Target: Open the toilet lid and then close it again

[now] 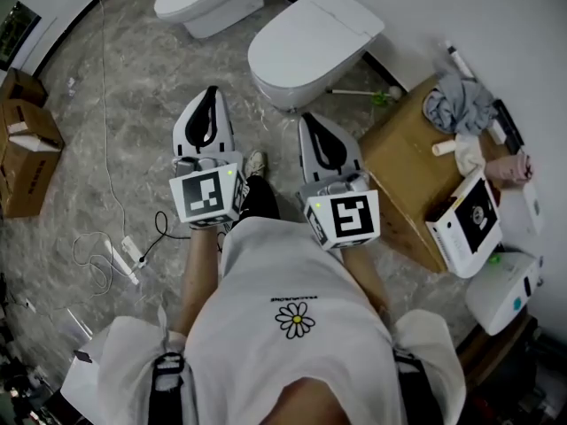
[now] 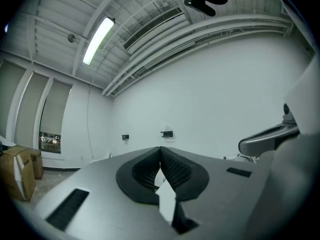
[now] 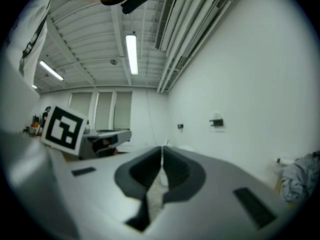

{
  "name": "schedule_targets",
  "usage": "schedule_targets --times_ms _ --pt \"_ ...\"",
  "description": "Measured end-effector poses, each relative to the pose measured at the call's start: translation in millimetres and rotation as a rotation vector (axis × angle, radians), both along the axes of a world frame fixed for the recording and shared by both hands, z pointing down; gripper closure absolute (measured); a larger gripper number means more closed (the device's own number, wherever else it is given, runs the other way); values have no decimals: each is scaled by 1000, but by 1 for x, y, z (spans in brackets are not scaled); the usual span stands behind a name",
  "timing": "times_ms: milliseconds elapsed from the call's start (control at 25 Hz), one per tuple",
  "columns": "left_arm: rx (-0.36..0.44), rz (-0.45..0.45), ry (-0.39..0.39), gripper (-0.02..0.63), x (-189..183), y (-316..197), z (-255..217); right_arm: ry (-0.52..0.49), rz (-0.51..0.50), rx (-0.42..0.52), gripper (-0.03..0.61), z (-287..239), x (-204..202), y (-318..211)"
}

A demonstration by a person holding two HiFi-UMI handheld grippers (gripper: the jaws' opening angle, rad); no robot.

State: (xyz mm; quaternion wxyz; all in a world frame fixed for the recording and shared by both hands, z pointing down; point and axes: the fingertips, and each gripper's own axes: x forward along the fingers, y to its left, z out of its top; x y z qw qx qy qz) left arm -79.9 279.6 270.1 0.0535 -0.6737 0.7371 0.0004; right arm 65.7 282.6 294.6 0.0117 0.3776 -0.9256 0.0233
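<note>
A white toilet (image 1: 310, 47) stands ahead by the wall with its lid (image 1: 330, 27) down. My left gripper (image 1: 209, 93) is shut and empty, held level to the left of the bowl and short of it. My right gripper (image 1: 310, 119) is shut and empty too, its tip just in front of the bowl's near edge without touching. In the left gripper view the left gripper (image 2: 160, 149) shows its jaws meeting, with a white wall beyond. The right gripper (image 3: 162, 149) looks the same in its own view, jaws together, nothing between them.
A second white toilet (image 1: 208, 0) stands farther left. A cardboard box (image 1: 403, 162) with a grey cloth (image 1: 456, 104), bottles and white devices sits right of the toilet. A toilet brush (image 1: 368, 94) lies by the wall. Cardboard boxes (image 1: 27, 149) and cables (image 1: 106, 246) are on the marble floor at left.
</note>
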Motion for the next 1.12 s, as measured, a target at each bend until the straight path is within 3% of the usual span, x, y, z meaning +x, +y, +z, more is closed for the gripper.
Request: schedule_targets --times_ms 360,560,760,1000,1120 --pt "-5 131 20 592 -34 -105 -1 1 164 -30 548 -3 -22 -97" --pt "-30 181 6 592 -59 -160 -10 7 174 -7 548 -17 -58 -150" --pt "6 271 24 592 -75 -216 -17 7 222 6 548 -17 -92 -198" --pt "-14 259 63 591 -92 -248 -7 -48 323 -52 546 -15 -86 -236" --pt "-5 254 -1 591 -93 -251 -6 -7 315 -62 546 -5 -87 -250"
